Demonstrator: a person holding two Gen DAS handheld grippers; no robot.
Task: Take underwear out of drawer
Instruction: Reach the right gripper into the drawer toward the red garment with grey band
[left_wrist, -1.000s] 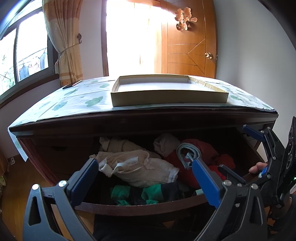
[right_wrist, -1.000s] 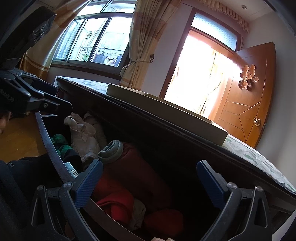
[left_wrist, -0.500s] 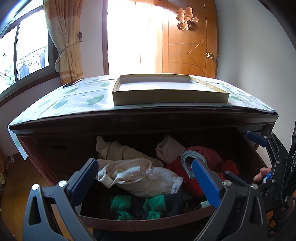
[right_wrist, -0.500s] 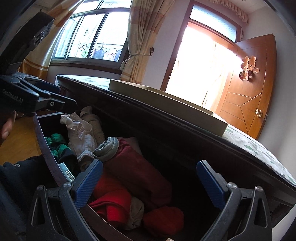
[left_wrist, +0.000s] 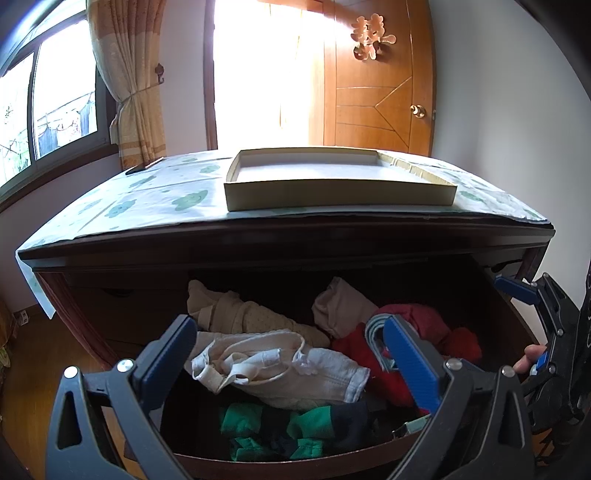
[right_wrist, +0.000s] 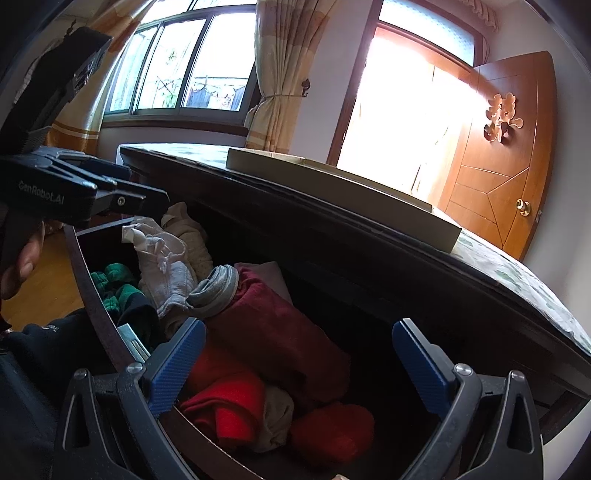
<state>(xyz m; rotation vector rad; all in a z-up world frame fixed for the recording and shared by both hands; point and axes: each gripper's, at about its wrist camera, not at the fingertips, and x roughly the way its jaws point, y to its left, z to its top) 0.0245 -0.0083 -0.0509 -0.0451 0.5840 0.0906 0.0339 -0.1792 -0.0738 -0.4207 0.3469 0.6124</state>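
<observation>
Bedroom setting: window with tied curtain (left_wrist: 129, 92), bright doorway, wooden door (left_wrist: 376, 92) standing open.

Item 1. Dark wooden dresser (left_wrist: 258, 240), its top surface covered by a patterned cloth (left_wrist: 147, 192). On it rests a shallow cardboard tray (left_wrist: 332, 195), nothing visible inside.

Item 2. Drawer (left_wrist: 295, 459), pulled open. Against the frames of a second ago, more of its interior shows and both cameras sit slightly higher and further back; judged, the opening step is finished and the contents are now reachable for picking.

Item 3. Drawer contents, loosely heaped:
- cream undergarment (left_wrist: 280, 369) with straps and trim, on top at front centre, the likeliest task piece
- beige dotted garment (left_wrist: 240, 317) behind it, toward the back left
- pale pink piece (left_wrist: 343, 306) at the back, centre right
- red and maroon garments (right_wrist: 266, 332), right half
- grey waistband (right_wrist: 218, 288) lying on the maroon
- green and dark striped item (left_wrist: 280, 424) at the front, under the cream piece

Item 4. Left claw (left_wrist: 295, 362): spread wide, holding nothing, poised above the front of the drawer with the cream undergarment framed between its fingers, not touching.

Item 5. Right claw (right_wrist: 299, 365): likewise wide and empty, over the red pile at the drawer's right end.

Status: no underwear lifted yet.
</observation>
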